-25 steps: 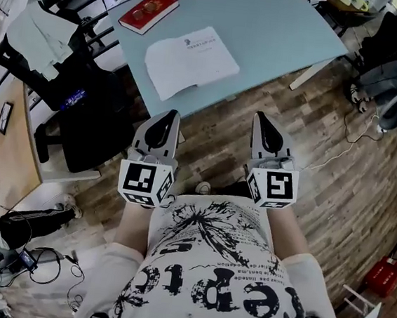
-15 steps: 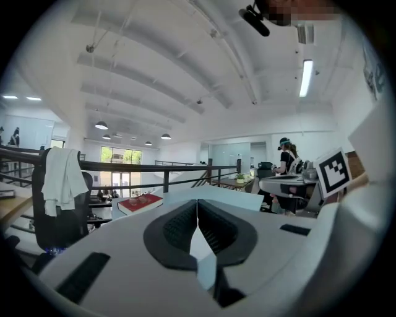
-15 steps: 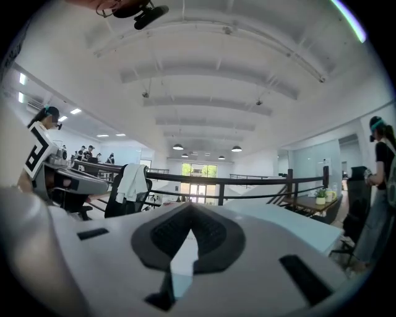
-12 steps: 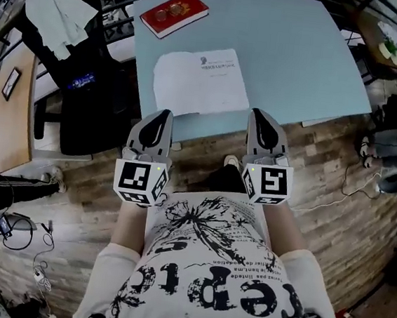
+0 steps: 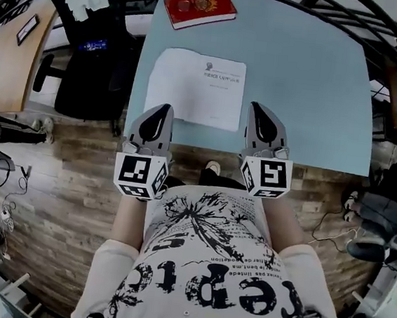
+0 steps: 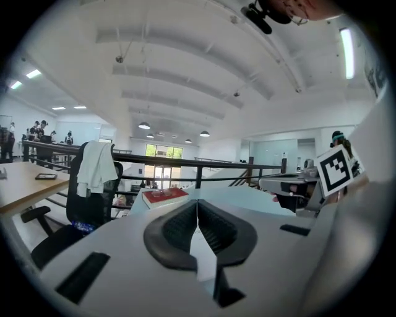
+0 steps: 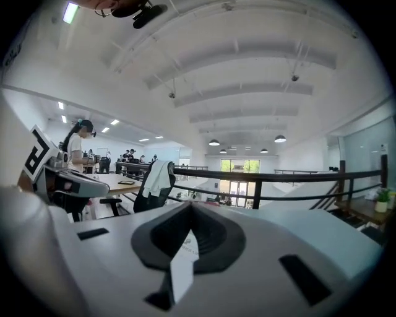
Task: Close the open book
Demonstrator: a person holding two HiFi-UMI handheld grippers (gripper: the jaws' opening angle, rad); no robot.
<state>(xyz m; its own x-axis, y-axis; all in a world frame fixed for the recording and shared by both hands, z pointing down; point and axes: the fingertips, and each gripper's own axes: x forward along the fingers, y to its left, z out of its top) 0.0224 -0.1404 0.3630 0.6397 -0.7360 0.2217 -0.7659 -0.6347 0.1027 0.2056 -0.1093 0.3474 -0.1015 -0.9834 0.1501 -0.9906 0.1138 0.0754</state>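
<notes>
Both pairs of jaws are pressed together with nothing between them. The left gripper (image 5: 163, 109) points over the table's (image 5: 305, 81) near edge, its tip at the near left corner of the book (image 5: 198, 84); whether it touches is unclear. The right gripper (image 5: 257, 107) sits just beside the book's near right corner. The book lies open and flat, white pages up, by the near edge toward the table's left side. A closed red book (image 5: 199, 8) lies at the far edge. 1 dark chair (image 5: 95, 66) stands off the left edge.
</notes>
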